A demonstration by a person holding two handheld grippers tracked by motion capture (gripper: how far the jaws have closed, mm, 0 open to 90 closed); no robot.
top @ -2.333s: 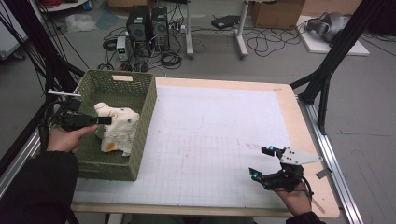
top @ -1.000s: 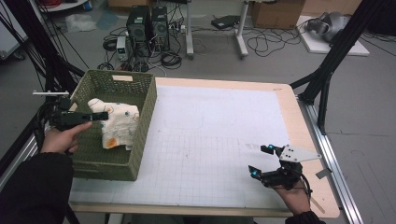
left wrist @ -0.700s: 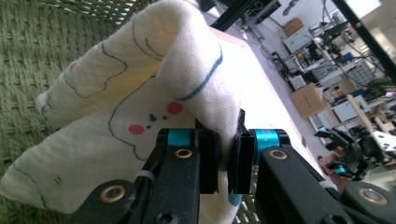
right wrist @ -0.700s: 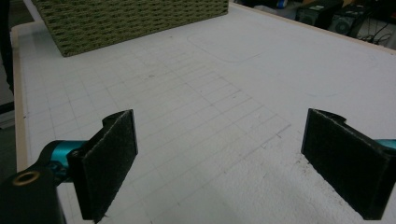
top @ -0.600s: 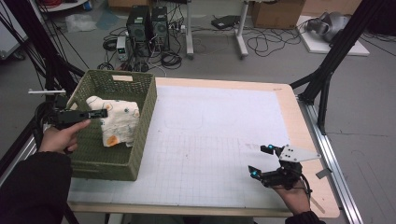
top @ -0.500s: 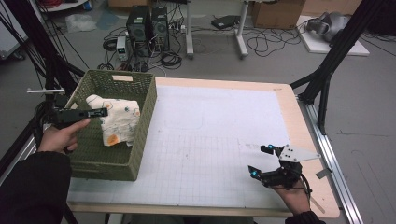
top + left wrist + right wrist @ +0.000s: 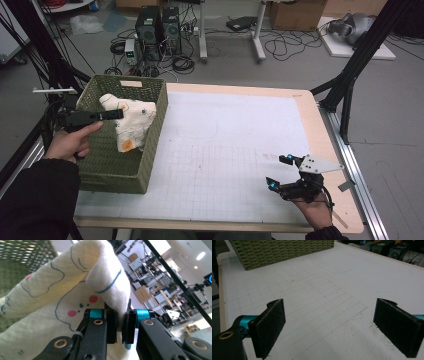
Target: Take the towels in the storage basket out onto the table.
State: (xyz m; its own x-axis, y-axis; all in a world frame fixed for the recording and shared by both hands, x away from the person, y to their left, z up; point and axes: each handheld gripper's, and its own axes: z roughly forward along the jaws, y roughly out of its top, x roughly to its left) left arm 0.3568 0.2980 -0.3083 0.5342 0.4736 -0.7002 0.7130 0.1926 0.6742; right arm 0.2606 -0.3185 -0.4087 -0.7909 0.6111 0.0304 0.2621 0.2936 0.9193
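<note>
Left gripper (image 7: 119,327): jaws clamped on 1 fold of the printed cloth (image 7: 131,121), which hangs over the green basket (image 7: 150,150). The cloth looks soft, light and limp; a bunched fold suits gripping. Right gripper (image 7: 334,327): jaws wide apart, holding nothing, above the table (image 7: 225,150).

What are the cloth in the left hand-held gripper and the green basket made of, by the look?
Cloth: soft woven fabric, probably cotton, matte cream with printed blue outlines and pink dots; weave texture shows, and it folds limply where the left hand-held gripper pinches it.
Basket: woven strips, olive green, matte; the regular weave pattern suggests wicker or plastic imitation, can't tell which.
</note>
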